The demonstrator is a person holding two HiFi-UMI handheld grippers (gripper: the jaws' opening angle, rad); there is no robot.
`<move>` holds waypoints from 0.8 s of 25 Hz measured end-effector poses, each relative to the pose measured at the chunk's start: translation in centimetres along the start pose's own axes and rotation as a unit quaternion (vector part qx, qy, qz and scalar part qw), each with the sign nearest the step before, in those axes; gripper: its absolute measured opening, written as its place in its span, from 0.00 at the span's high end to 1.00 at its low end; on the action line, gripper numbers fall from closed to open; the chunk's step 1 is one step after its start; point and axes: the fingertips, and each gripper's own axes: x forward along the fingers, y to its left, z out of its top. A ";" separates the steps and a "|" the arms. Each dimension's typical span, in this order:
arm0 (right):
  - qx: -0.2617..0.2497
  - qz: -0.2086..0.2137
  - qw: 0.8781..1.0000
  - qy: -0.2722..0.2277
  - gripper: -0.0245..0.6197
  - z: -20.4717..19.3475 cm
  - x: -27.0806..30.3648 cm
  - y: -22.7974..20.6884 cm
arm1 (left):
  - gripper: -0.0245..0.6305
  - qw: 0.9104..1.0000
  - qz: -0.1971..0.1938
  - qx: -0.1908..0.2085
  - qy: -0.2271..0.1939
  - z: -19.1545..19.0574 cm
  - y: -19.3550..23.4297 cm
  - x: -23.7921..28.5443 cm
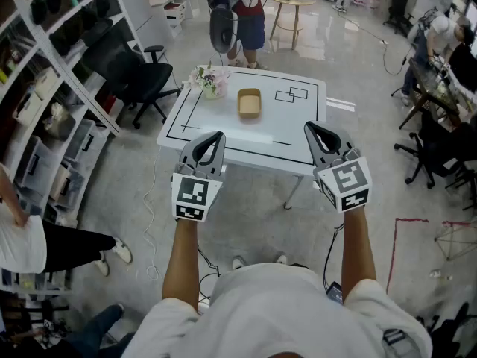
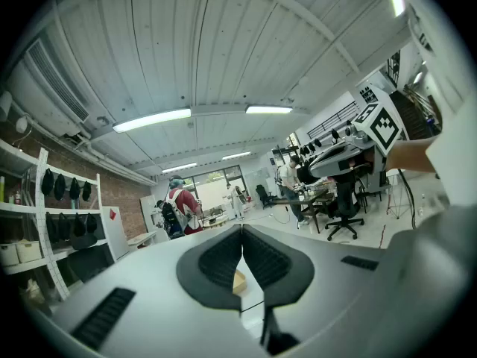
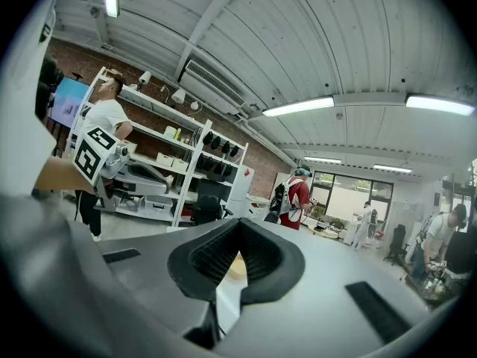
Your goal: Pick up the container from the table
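Head view is showing the container [image 1: 249,103] resting on the table [image 1: 268,134], left gripper [image 1: 214,139] and right gripper [image 1: 312,130] hovering short, jaws together and empty, so grasping is likely needing opening and reaching.
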 end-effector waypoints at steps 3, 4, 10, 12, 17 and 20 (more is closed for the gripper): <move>0.002 0.000 1.000 0.001 0.94 -0.2 -0.2 -0.7 | 0.93 1.000 0.001 -0.001 0.002 0.2 -0.4 0.5; 0.003 0.000 1.000 0.001 0.94 -0.4 -0.3 -1.0 | 0.93 1.000 0.002 -0.001 0.002 0.3 -0.6 0.6; 0.027 -0.001 0.999 -0.020 0.94 -1.2 -1.2 -3.6 | 0.93 1.000 0.017 -0.001 0.005 1.0 -1.8 1.8; 0.027 0.007 0.999 -0.024 0.94 -1.7 -1.5 -4.4 | 0.93 1.000 0.026 -0.001 0.006 1.3 -2.4 2.2; 0.018 0.023 0.999 -0.020 0.94 -3.6 -1.8 -6.5 | 0.93 0.999 0.040 -0.002 0.015 1.5 -4.3 3.9; 0.021 0.027 0.999 -0.018 0.94 -4.4 -1.2 -7.7 | 0.93 0.999 0.040 -0.002 0.018 1.4 -4.3 5.2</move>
